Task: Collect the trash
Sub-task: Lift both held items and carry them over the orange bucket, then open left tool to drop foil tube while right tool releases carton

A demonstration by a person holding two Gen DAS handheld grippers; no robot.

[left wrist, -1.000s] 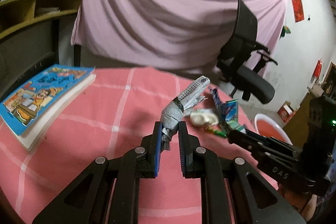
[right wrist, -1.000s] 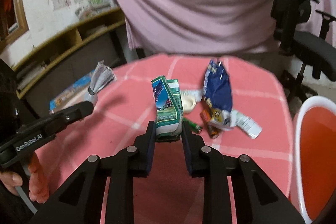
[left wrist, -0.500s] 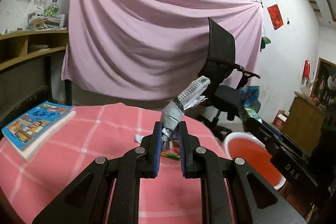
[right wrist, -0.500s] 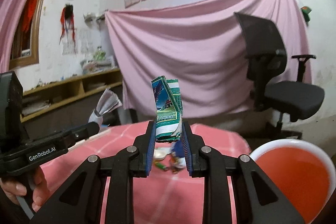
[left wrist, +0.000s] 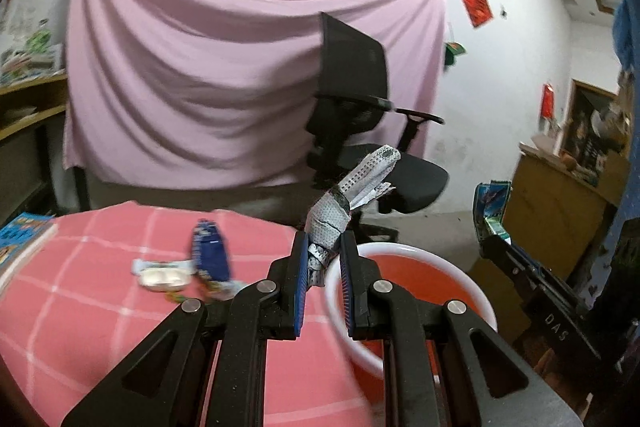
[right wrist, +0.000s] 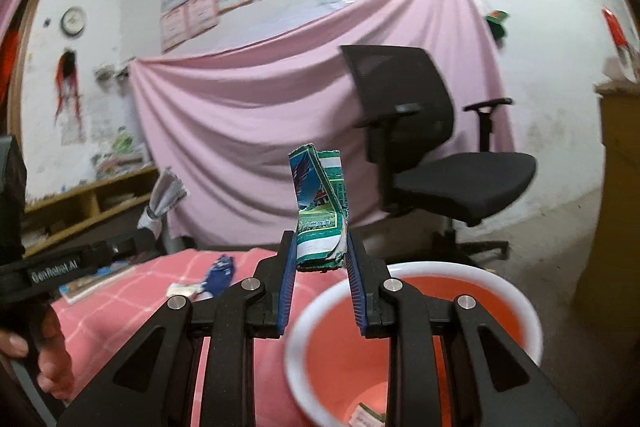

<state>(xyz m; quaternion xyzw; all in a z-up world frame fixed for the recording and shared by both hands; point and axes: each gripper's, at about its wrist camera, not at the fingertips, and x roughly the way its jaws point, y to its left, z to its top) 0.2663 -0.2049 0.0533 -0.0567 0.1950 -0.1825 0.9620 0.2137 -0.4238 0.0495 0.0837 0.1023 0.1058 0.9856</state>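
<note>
My left gripper (left wrist: 324,247) is shut on a twisted grey wrapper (left wrist: 352,187) and holds it above the near rim of the red bin (left wrist: 420,275). My right gripper (right wrist: 321,247) is shut on a crumpled green carton (right wrist: 320,211), held over the same bin (right wrist: 420,327). The bin has a white rim and holds some scrap at the bottom. A blue snack bag (left wrist: 210,251), a white blister pack (left wrist: 164,277) and other small trash lie on the pink checked table (left wrist: 80,307).
A black office chair (left wrist: 360,131) stands behind the bin before a pink curtain. A picture book (left wrist: 20,235) lies at the table's left edge. A wooden cabinet (left wrist: 560,211) stands at the right, shelves at the left.
Both grippers have lifted from the table and swung right with their trash; they now stand over the red bin, which was off at the side.
</note>
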